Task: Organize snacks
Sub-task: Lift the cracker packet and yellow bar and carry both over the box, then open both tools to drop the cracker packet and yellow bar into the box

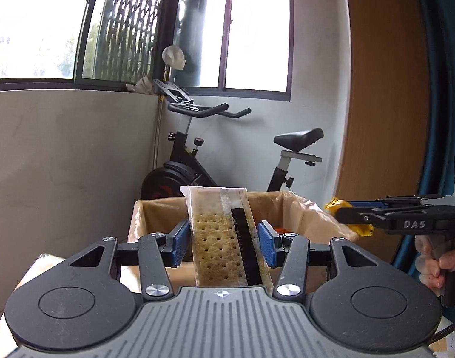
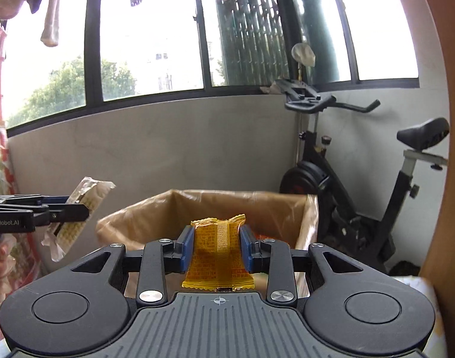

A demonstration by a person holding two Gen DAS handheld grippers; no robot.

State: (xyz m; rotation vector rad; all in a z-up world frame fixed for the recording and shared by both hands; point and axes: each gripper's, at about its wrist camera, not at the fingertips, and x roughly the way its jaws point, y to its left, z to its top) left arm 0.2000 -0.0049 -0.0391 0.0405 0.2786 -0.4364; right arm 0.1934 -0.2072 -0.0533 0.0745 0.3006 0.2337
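My left gripper [image 1: 224, 240] is shut on a clear packet of crackers [image 1: 218, 235], its blue pads pressing both long sides; the packet points away from me, over the cardboard box [image 1: 305, 214]. In the right wrist view the same cracker packet [image 2: 78, 217] hangs tilted at the left in the left gripper [image 2: 63, 213]. My right gripper [image 2: 217, 249] is shut on a yellow snack packet [image 2: 217, 256], held in front of the open cardboard box [image 2: 197, 205]. From the left wrist view the right gripper [image 1: 355, 216] shows side-on at the right with the yellow packet [image 1: 334, 204].
The box has brown paper-lined walls and stands ahead of both grippers. Behind it is an exercise bike [image 2: 346, 173] against a grey wall under windows. A wooden panel [image 1: 385, 104] rises on the right. A person's hand [image 1: 436, 268] holds the right gripper's handle.
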